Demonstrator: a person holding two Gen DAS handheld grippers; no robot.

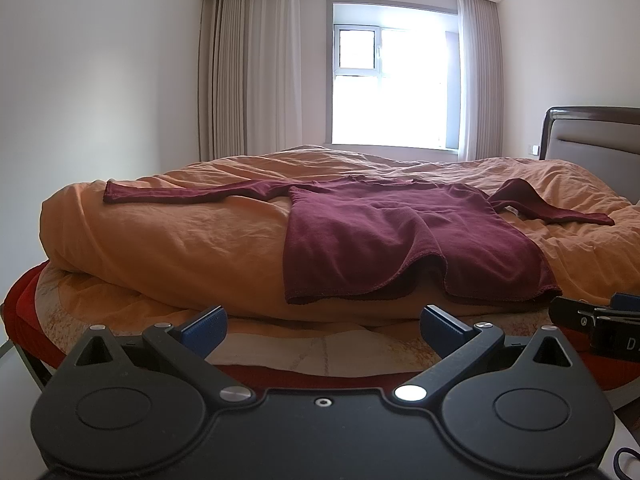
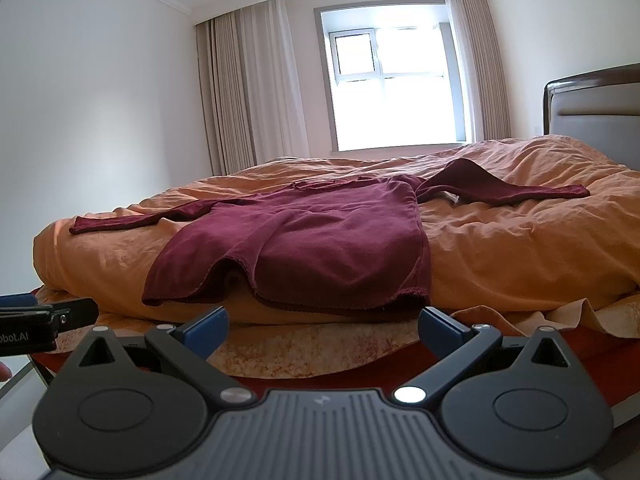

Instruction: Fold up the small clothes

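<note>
A dark red long-sleeved shirt lies spread flat on the orange duvet, both sleeves stretched out sideways and its hem hanging over the near edge of the bed. My left gripper is open just in front of and below the hem, nothing between its blue pads. My right gripper is open too, level with the hem's right corner, holding nothing. Each gripper shows at the edge of the other's view: the right gripper's side, the left gripper's side.
The orange duvet covers a bed with a patterned sheet and red mattress edge. A dark headboard stands at the right. Curtains and a bright window fill the far wall. A fingertip shows at the left edge.
</note>
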